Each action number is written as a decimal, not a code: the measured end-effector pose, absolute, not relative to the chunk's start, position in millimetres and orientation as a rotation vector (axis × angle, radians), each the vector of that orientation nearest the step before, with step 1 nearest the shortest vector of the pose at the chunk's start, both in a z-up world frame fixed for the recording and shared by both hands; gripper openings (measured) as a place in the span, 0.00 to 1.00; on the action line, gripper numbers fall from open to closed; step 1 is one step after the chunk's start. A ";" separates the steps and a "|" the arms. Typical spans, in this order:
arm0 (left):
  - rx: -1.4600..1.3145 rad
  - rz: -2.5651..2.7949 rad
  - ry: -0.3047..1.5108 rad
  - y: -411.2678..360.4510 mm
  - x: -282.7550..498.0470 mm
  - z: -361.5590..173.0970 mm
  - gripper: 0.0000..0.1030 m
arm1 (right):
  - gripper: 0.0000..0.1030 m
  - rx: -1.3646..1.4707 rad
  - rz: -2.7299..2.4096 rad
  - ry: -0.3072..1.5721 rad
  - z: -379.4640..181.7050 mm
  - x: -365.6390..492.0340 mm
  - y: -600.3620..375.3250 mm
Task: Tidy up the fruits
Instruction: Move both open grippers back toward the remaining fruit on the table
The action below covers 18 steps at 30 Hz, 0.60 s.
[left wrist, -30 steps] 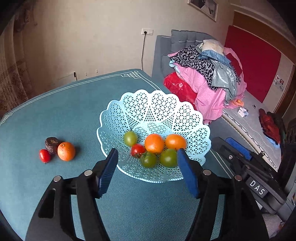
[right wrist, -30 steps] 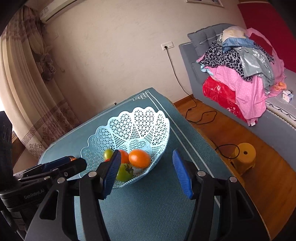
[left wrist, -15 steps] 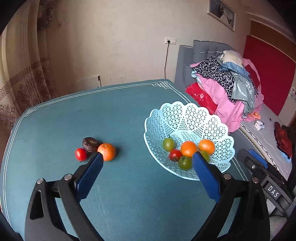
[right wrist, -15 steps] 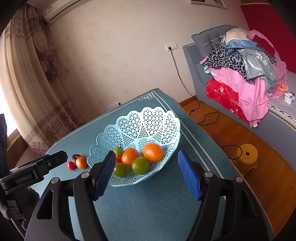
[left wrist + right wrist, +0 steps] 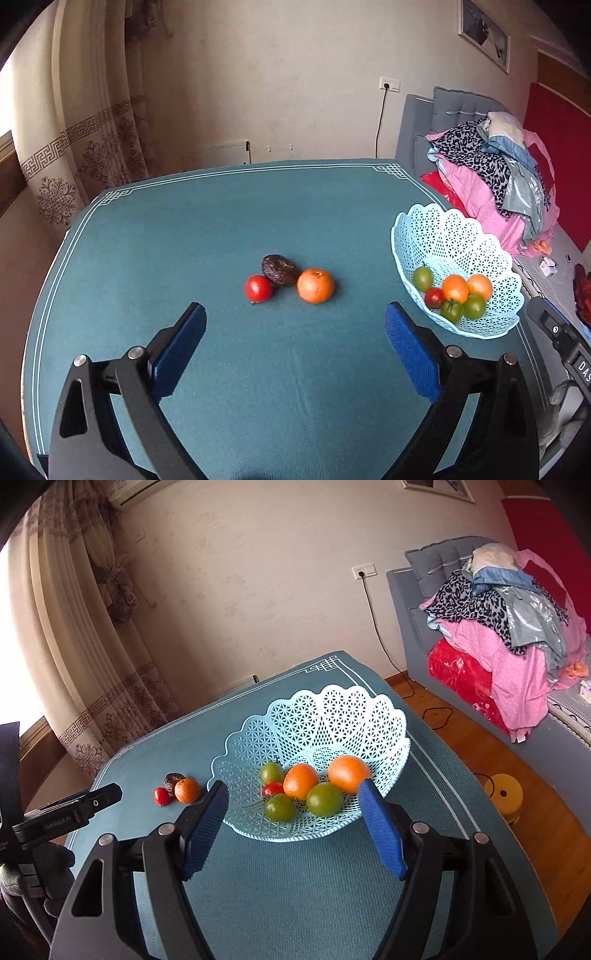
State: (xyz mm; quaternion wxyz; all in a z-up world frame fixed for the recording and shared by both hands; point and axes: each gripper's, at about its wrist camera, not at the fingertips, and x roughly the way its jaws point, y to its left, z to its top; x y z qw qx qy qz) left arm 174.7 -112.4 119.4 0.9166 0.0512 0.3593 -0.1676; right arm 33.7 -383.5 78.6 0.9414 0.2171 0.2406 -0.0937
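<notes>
We held our left gripper [image 5: 293, 328] over the teal counter [image 5: 184, 229] with its jaws spread wide and nothing between them; ahead of it, near the middle of the counter, lay three loose fruits in a tight cluster: a red tomato [image 5: 258, 288], a dark wrinkled fruit [image 5: 277, 269] just behind it, and an orange [image 5: 315, 285] at the right, touching or almost touching the dark one; well to the right of that cluster stood the basket [image 5: 443, 236], a pale blue lattice bowl close to the counter's edge.

Our right gripper [image 5: 291, 801] hung before the near rim of the basket [image 5: 332, 716]; its jaws were opening, about halfway apart, with no fruit gripped between them; the blue pads [image 5: 205, 823] framed the fruit in the bowl without touching it, as far as we could tell; inside lay two orange fruits [image 5: 349, 773], three green tomatoes [image 5: 324, 799] and a small red one [image 5: 273, 788], all gathered at the bowl's near side; to the left of the basket the same three loose fruits sat on the counter, apart from the bowl; at the far left edge of that view the body of the left gripper showed, held in a gloved hand [image 5: 33, 871]; beyond the counter a sofa [image 5: 436, 576] carried a heap of clothes [image 5: 509, 620].
</notes>
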 end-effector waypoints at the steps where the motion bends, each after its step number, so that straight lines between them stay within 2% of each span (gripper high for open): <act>1: 0.101 -0.339 0.741 -107.8 175.6 118.8 0.95 | 0.71 0.439 -0.188 0.492 79.5 34.2 -380.6; 18: 0.109 -0.265 0.753 -56.8 194.8 103.9 0.95 | 0.71 0.351 -0.045 0.569 81.1 61.1 -309.3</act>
